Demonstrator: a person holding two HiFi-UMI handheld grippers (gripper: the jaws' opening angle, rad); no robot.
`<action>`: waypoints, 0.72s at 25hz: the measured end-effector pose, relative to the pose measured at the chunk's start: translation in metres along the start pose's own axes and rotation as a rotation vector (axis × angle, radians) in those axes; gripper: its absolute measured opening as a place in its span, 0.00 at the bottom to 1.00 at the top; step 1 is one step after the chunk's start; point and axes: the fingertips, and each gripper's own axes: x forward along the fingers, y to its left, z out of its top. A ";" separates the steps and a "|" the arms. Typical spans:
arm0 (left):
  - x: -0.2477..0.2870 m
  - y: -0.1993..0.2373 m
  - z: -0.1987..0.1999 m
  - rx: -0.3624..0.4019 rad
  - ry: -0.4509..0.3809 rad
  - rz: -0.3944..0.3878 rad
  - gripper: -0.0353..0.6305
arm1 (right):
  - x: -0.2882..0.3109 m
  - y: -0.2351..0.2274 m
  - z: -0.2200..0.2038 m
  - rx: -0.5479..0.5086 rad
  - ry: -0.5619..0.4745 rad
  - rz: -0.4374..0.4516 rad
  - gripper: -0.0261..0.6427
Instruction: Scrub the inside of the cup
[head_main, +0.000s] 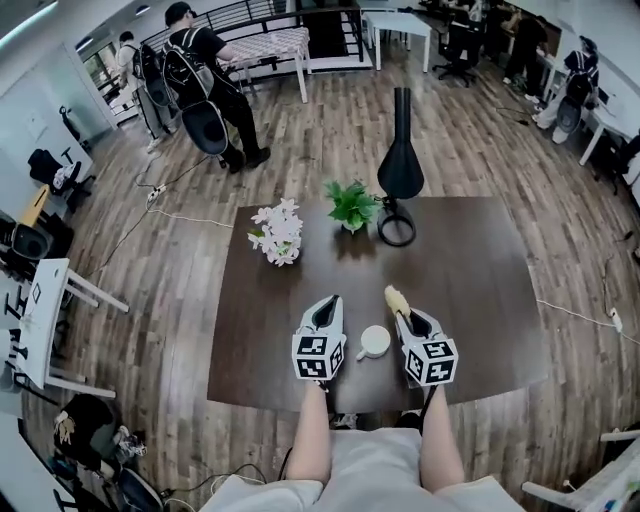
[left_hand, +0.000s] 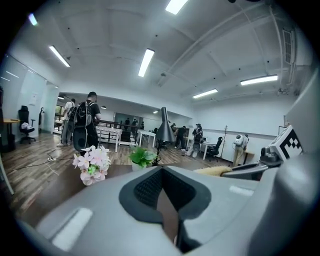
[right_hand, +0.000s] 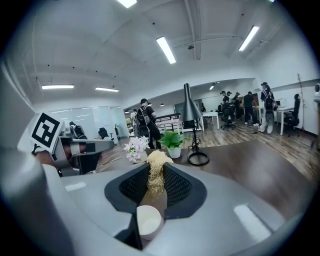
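Note:
A small white cup (head_main: 374, 342) stands on the dark table (head_main: 480, 300) near its front edge, between my two grippers and beside their bodies. My right gripper (head_main: 400, 308) (right_hand: 155, 176) is shut on a scrubbing brush (head_main: 396, 298) (right_hand: 156, 172) with pale yellowish bristles that stick out past the jaws; the handle's pale round end (right_hand: 149, 220) shows behind the pads. My left gripper (head_main: 326, 304) (left_hand: 161, 172) hovers left of the cup, jaws together with nothing between them. The cup is not visible in either gripper view.
Farther back on the table are a bunch of white and pink flowers (head_main: 277, 232), a small potted green plant (head_main: 351, 205) and a black desk lamp (head_main: 400, 165) with a ring base. People stand on the wooden floor beyond the table, near other desks.

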 end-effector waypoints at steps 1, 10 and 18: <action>0.000 0.003 0.000 -0.006 0.001 0.019 0.05 | 0.005 0.002 0.004 -0.014 0.004 0.022 0.19; -0.010 0.012 -0.001 -0.028 0.003 0.133 0.05 | 0.033 0.015 0.021 -0.100 0.043 0.181 0.19; -0.024 0.005 -0.007 -0.063 -0.024 0.260 0.05 | 0.038 0.014 0.020 -0.159 0.069 0.303 0.19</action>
